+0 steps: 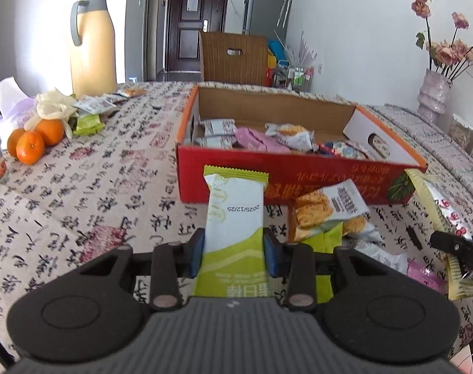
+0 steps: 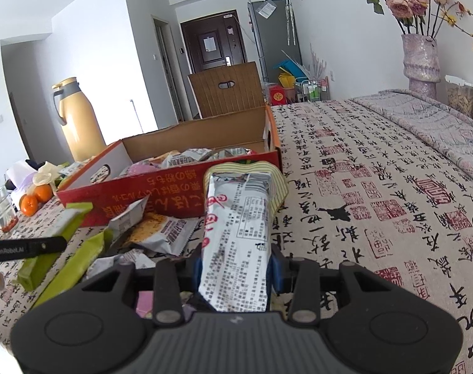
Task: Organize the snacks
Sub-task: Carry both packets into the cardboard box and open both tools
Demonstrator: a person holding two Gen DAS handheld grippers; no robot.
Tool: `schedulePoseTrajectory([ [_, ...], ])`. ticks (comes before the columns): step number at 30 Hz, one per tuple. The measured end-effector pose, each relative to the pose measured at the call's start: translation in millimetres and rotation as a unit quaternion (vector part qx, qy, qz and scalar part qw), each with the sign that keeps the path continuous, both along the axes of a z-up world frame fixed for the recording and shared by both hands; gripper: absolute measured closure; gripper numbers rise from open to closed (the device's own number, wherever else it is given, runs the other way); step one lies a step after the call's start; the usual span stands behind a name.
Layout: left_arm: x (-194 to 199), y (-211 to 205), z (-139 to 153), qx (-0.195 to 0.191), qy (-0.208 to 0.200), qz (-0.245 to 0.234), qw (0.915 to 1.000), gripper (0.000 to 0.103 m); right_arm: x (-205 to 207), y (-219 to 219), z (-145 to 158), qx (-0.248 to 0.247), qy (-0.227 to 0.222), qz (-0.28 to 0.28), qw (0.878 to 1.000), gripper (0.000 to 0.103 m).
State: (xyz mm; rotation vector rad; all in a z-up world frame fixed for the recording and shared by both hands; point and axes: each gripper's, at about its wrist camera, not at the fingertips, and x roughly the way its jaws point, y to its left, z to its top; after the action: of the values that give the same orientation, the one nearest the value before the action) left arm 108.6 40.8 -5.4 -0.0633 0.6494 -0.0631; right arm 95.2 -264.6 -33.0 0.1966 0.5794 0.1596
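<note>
Holding snacks, both grippers are loaded: the left gripper (image 1: 233, 249) pinches a green-and-white foil packet (image 1: 233, 215), the right gripper (image 2: 236, 268) a silver printed wrapper (image 2: 236, 233). Next judged: lift each over the red cardboard box's (image 1: 298, 174) rim and release.

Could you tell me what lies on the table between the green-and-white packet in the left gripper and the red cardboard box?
Only bare patterned tablecloth, in the left wrist view, lies between the green-and-white packet and the red cardboard box.

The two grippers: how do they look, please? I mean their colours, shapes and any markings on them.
Both look alike. The left gripper and the right gripper each have a ribbed grey body between two rounded black housings with a circular recess, black link arms with metal rivets, and blue pads. The left gripper's finger, seen from the right wrist camera, carries white "GenRobot.AI" lettering. No cables show.
</note>
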Motion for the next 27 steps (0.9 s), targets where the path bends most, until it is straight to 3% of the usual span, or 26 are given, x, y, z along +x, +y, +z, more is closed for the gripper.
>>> schedulePoseTrajectory([
  [16,7,1,52,-0.005,-0.071,-0.001,0.9975,0.065,12,15,37,-0.011,-0.057,0.015,0.998,0.064],
  [27,43,-4,81,-0.013,-0.103,0.004,0.9946,0.065,58,31,70,-0.018,-0.100,0.021,0.995,0.064],
])
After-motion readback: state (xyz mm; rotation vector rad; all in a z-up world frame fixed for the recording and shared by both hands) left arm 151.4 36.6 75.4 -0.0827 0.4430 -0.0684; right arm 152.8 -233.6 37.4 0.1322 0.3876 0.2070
